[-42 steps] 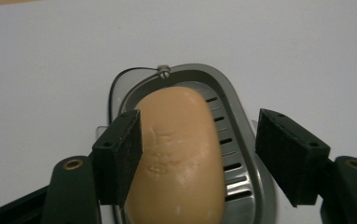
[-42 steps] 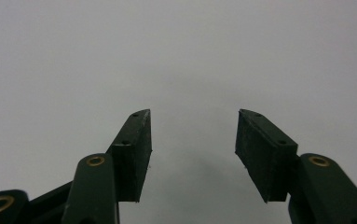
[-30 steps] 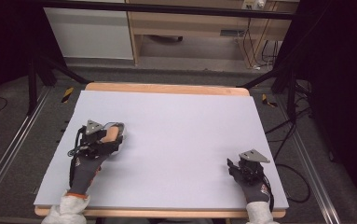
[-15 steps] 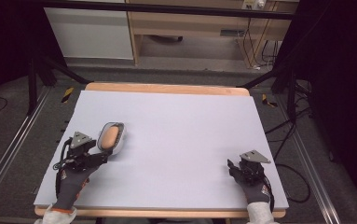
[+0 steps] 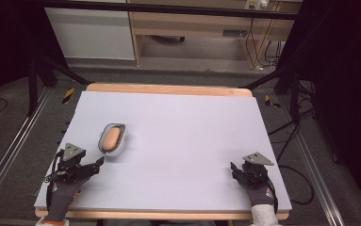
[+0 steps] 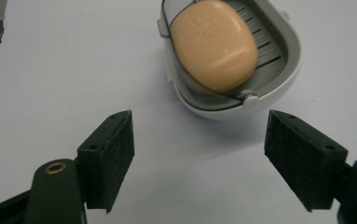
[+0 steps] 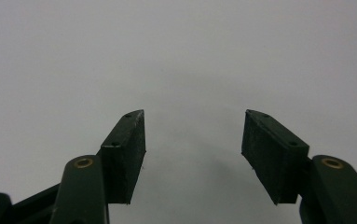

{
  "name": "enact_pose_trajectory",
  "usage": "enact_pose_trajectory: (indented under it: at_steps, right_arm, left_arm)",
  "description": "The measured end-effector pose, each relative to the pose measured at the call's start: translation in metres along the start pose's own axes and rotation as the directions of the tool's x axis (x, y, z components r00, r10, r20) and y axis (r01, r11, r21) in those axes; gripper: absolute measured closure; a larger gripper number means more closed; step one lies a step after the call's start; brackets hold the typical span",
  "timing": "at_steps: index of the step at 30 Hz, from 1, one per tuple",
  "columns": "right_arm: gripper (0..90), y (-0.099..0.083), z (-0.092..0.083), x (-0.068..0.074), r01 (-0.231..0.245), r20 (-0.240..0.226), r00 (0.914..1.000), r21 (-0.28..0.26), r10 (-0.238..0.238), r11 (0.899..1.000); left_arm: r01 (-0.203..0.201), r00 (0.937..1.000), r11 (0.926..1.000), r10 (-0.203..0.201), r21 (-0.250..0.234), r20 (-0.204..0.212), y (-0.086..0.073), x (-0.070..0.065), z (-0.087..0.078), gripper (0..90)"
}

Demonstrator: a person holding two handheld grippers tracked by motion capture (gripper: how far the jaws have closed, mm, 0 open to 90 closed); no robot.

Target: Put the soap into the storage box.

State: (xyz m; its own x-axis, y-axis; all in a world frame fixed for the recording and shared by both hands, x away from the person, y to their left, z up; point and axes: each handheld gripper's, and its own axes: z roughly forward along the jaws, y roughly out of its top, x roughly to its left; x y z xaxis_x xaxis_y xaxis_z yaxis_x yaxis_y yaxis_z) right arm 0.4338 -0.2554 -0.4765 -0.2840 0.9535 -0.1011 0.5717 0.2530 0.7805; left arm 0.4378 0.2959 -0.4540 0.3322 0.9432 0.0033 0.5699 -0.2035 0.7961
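Note:
A white and grey soap dish (image 5: 113,140) holding an orange bar of soap (image 5: 110,137) lies on the left half of the pale lilac table top (image 5: 183,132). My left gripper (image 5: 96,164) sits just in front of it and to its left, pointing at it. In the left gripper view the dish (image 6: 278,70) and soap (image 6: 213,44) lie a little beyond my left gripper (image 6: 199,135). Its jaws have just been opening and nothing is between them. My right gripper (image 5: 237,168) rests at the front right, open over bare table in its own view (image 7: 192,135).
The table has a wooden rim (image 5: 168,89) at the back. Black stand legs (image 5: 51,70) and cables (image 5: 286,136) lie on the floor around it. A cabinet (image 5: 91,33) and a shelf unit stand behind.
The left gripper has let go of the soap dish, opened, and drawn back toward the table's front left. The dish stays where it was set. The right gripper has not moved.

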Motion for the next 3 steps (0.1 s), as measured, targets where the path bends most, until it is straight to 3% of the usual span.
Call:
enact_pose_trajectory:
  at_steps: [3]
  right_arm:
    - [38.5, -0.0004, 0.0002, -0.0017, -0.008, 0.001, 1.0000, 0.005, 0.008, 1.000]
  left_arm:
    - [-0.007, 0.9999, 0.9999, 0.008, 0.010, -0.010, -0.0027, 0.0016, 0.0030, 23.2]
